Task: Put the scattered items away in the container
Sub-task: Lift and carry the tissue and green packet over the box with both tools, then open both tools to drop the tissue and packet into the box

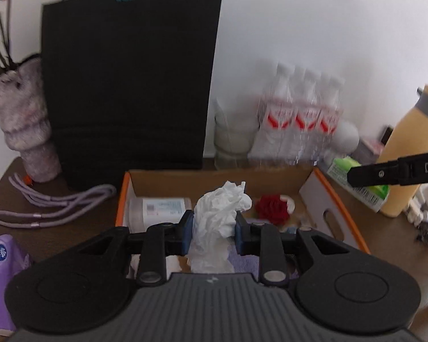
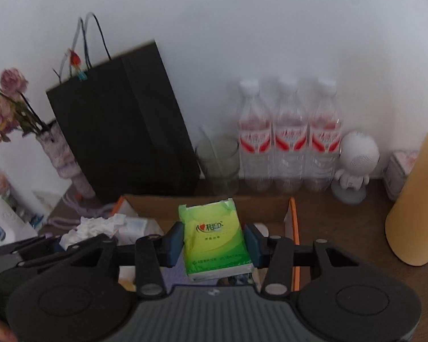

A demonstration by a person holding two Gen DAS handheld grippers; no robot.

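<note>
My left gripper [image 1: 213, 232] is shut on a crumpled white tissue [image 1: 219, 213] and holds it over the open cardboard box [image 1: 322, 196] with orange edges. Inside the box lie a clear plastic bottle on its side [image 1: 157, 209] and a red flower [image 1: 272, 209]. My right gripper [image 2: 214, 240] is shut on a green tissue pack [image 2: 215, 242], held above the same box [image 2: 293, 222]. In the right wrist view the left gripper [image 2: 42, 242] with its white tissue [image 2: 95, 226] shows at lower left. A finger of the right gripper [image 1: 385, 172] reaches in from the right of the left wrist view.
A black paper bag [image 1: 128, 85] stands behind the box against the wall. Beside it are a glass jar [image 1: 232, 139], three water bottles [image 2: 289, 136], a small white figure [image 2: 355, 165] and a tall yellow bottle [image 1: 411, 154]. A vase [image 1: 25, 125], purple cords [image 1: 54, 205] and a purple tissue pack [image 1: 0, 270] lie left.
</note>
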